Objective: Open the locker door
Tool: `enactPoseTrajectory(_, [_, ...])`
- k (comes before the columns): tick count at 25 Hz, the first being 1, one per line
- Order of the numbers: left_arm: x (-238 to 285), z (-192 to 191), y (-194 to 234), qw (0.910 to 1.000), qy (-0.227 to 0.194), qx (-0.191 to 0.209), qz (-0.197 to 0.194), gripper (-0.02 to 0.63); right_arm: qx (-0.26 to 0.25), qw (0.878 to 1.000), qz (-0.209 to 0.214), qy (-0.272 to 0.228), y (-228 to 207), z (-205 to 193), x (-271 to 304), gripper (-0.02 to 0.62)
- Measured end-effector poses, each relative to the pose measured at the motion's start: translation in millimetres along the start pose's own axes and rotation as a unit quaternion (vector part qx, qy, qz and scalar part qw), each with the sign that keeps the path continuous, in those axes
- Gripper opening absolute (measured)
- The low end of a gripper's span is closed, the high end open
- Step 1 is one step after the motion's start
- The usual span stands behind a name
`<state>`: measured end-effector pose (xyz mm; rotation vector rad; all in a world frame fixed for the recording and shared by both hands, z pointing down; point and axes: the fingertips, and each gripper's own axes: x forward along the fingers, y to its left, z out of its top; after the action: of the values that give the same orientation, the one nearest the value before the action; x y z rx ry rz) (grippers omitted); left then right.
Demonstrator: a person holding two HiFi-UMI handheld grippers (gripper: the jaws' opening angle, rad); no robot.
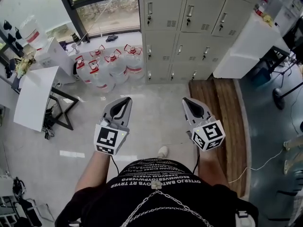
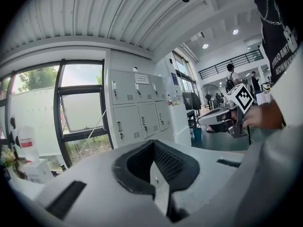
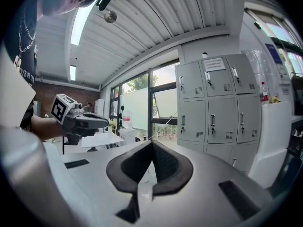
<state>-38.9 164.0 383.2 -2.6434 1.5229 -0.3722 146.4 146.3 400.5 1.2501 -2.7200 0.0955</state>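
The grey locker bank [image 1: 187, 27] stands against the far wall, all its doors closed, each with a small handle and a vent. It also shows in the left gripper view as lockers [image 2: 137, 105] and in the right gripper view as lockers [image 3: 215, 103]. My left gripper [image 1: 127, 100] and right gripper [image 1: 185, 100] are held side by side in front of the person's body, pointing at the lockers from some steps away. Both are shut and empty: the left gripper's tips [image 2: 152, 143] meet, and so do the right gripper's tips [image 3: 151, 143].
Several large water bottles [image 1: 111, 65] with red caps stand on the floor left of the lockers, below a window [image 1: 102, 8]. A white table [image 1: 33, 96] is at the left, a white counter [image 1: 246, 44] at the right. A wooden platform [image 1: 222, 122] lies before the lockers' right side.
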Motion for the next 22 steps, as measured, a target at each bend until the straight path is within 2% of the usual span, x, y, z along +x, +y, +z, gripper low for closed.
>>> enactPoseTrajectory(6, [46, 7, -11, 1.0, 0.006, 0.001, -0.004, -0.002, 0.031, 1.0, 0.003, 0.005, -51, -14, 0, -0.005])
enactPoseTrajectory(11, [77, 11, -17, 0.9999, 0.012, 0.001, 0.0, -0.002, 0.056, 0.998, 0.024, 0.014, -79, -30, 3, -0.005])
enactPoseTrajectory(17, [92, 17, -19, 0.9998, 0.01, -0.003, 0.016, -0.002, 0.041, 0.998, 0.045, 0.024, -105, -30, 18, -0.005])
enactPoseTrajectory(22, [86, 7, -13, 0.9992, 0.018, -0.019, 0.031, -0.002, 0.021, 0.998, 0.057, 0.029, -105, -26, 30, -0.005])
